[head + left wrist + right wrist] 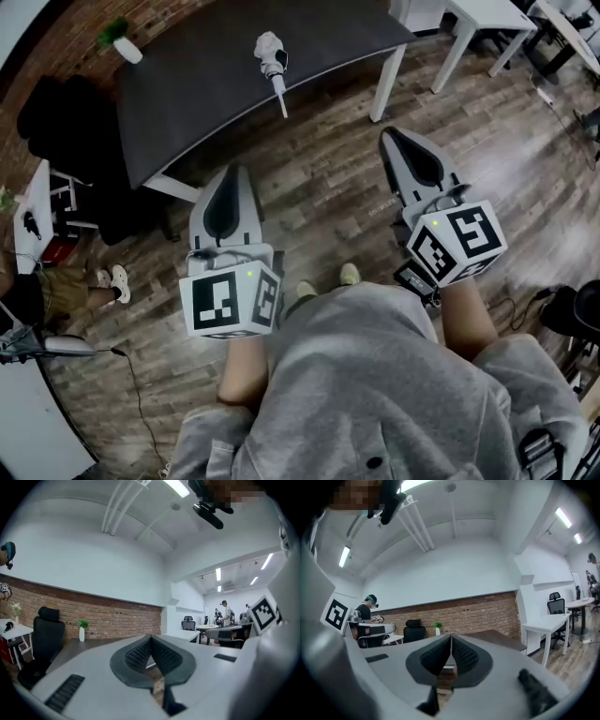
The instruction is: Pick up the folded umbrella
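Note:
A folded white umbrella (273, 62) with a black strap lies on the dark table (216, 84), its handle toward me. My left gripper (225, 175) is held level over the wooden floor, short of the table's near edge, jaws shut on nothing. My right gripper (389, 137) hovers to the right, near the table's white leg (386, 82), also shut and empty. In the left gripper view the ribbed pads (151, 653) meet at the tip; the right gripper view shows its pads (451, 656) closed the same way. The umbrella is hidden in both gripper views.
A white vase with a green plant (120, 41) stands at the table's far left corner. A black office chair (66, 141) sits left of the table, white desks (483, 23) at the right. People work at desks (225, 616) in the background.

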Tool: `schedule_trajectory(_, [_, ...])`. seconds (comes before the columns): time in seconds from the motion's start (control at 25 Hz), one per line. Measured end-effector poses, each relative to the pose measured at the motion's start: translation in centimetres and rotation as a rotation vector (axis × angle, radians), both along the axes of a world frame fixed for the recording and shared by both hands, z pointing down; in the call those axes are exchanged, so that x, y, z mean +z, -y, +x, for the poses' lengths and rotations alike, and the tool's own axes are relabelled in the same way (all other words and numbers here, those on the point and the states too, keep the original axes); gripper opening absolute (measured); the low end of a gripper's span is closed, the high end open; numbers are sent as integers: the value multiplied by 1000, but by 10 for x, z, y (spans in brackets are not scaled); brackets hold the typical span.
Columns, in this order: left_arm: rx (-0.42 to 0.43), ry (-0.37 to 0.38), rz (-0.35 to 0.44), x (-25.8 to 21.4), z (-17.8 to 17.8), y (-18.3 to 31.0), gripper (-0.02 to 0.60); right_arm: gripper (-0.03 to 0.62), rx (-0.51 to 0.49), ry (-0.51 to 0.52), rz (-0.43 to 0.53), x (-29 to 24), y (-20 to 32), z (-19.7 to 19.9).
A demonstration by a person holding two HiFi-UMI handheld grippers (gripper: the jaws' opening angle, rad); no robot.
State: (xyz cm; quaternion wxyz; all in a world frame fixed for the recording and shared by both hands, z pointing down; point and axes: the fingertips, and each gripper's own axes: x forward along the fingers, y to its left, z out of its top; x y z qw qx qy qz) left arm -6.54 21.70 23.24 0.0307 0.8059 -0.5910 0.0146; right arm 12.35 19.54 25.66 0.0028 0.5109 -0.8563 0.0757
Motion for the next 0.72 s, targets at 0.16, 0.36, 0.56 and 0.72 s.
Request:
schedule_trajectory(0.16, [-5, -19, 10, -10, 10, 4, 12, 25, -14, 44, 0, -3, 6, 10])
schedule_trajectory(0.36, [5, -37, -22, 0, 23, 2, 12, 23, -67, 47, 12, 0, 5, 9])
schedule_trajectory(0.56, [-16, -43, -29, 7, 32, -3, 12, 23, -119, 40, 16, 5, 0, 12])
schedule_trajectory(0.72, [-36, -30, -30, 7, 33, -4, 12, 23, -153, 41, 16, 7, 1, 10])
